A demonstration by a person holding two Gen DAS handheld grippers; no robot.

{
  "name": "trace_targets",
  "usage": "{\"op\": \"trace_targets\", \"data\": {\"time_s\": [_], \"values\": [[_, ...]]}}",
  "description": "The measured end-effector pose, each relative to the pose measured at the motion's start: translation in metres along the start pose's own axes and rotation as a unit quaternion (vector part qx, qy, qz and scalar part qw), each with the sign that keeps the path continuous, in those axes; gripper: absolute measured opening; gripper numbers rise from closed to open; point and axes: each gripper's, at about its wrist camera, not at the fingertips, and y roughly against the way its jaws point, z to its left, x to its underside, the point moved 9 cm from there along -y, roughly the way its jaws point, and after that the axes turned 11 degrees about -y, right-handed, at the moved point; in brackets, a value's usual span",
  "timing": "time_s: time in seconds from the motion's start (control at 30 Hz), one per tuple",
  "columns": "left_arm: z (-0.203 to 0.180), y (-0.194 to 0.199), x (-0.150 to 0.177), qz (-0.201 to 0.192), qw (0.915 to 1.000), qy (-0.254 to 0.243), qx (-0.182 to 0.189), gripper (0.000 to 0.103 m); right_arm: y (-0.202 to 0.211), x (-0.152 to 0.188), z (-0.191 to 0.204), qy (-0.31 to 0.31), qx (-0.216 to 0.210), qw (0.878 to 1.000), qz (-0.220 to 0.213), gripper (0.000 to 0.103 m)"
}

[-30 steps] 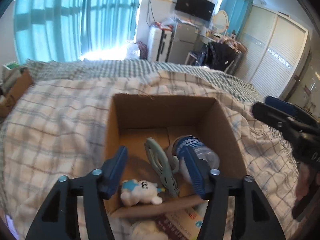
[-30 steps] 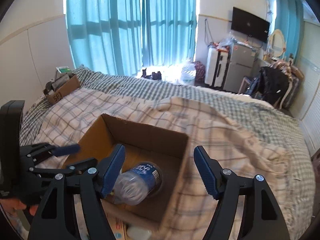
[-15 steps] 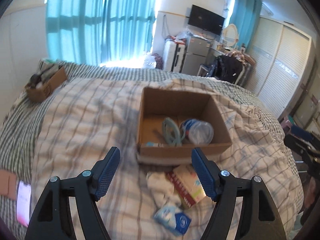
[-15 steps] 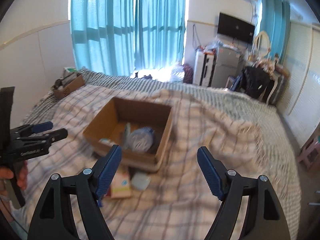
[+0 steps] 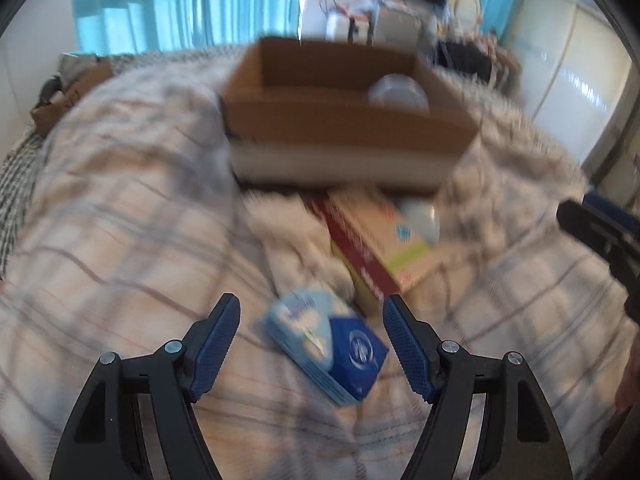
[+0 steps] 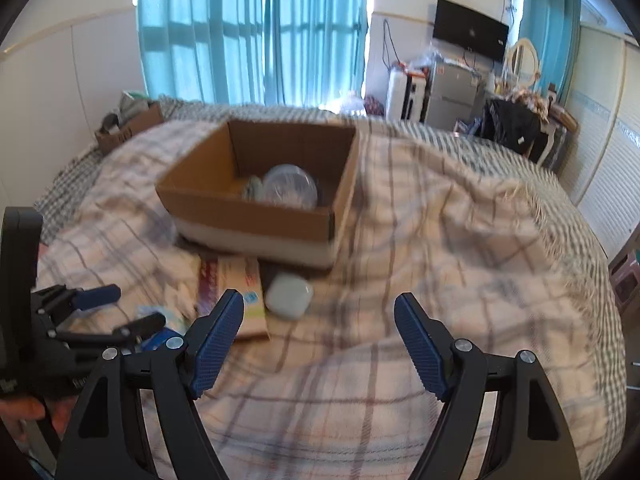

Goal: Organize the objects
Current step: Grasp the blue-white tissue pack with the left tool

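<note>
Blue-and-white soft tissue packet (image 5: 326, 346), lying flat on the plaid bed blanket (image 5: 120, 216) right between the blue pads of the left tool (image 5: 312, 344), untouched by either pad; left tool released, jaws spread wide with clear gaps on both sides of the packet. Just beyond the left tool, a crumpled white cloth (image 5: 296, 236), and beside it to the right a flat cardboard carton with a dark red edge and pale green corner (image 5: 376, 240), with a small pale rounded case (image 6: 289, 295) touching its far right side. Farther ahead, an open brown cardboard box (image 6: 256, 216) holding a clear plastic bottle (image 6: 290, 188) on its side. Right tool (image 6: 320, 340) also released, nothing between its pads but blanket, the pale case just ahead and left of it. At far left beyond both tools, a smaller brown box (image 6: 130, 130) near the wall.
</note>
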Motion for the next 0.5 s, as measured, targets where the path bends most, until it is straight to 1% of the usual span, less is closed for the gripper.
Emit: {"op": "trace_targets", "data": {"time_s": [0.03,0.17,0.23,0.27,0.3,0.37,0.4,0.43,0.47,0.5], "values": [[-0.005,-0.010,0.005,0.017,0.9998,-0.002,0.006,0.077,-0.005,0.005,-0.004,-0.002,0.002,1.000,0.005,0.078],[-0.014,-0.038,0.015,0.056,0.9983,-0.006,0.013,0.077,-0.019,0.016,-0.015,-0.025,-0.010,0.999,0.025,0.078],[-0.019,-0.047,0.018,0.070,0.9974,-0.017,0.006,0.077,-0.021,0.016,-0.019,-0.038,-0.017,0.999,0.028,0.078],[-0.022,-0.050,0.019,0.074,0.9970,-0.023,0.002,0.079,-0.022,0.016,-0.020,-0.043,-0.021,0.998,0.029,0.078],[-0.026,-0.051,0.020,0.078,0.9964,-0.032,0.000,0.086,-0.022,0.017,-0.020,-0.046,-0.023,0.998,0.030,0.078],[-0.036,-0.054,0.022,0.085,0.9946,-0.059,-0.005,0.087,-0.024,0.019,-0.021,-0.049,-0.026,0.998,0.033,0.078],[-0.038,-0.052,0.023,0.081,0.9945,-0.066,-0.011,0.080,-0.024,0.019,-0.020,-0.049,-0.026,0.998,0.034,0.078],[-0.039,-0.050,0.024,0.076,0.9949,-0.066,-0.007,0.070,-0.024,0.020,-0.020,-0.050,-0.026,0.998,0.034,0.078],[-0.042,-0.048,0.024,0.074,0.9952,-0.062,0.012,0.043,-0.024,0.021,-0.020,-0.051,-0.027,0.998,0.034,0.078],[-0.044,-0.046,0.026,0.074,0.9953,-0.054,0.031,0.034,-0.023,0.020,-0.020,-0.051,-0.028,0.998,0.034,0.078]]}}
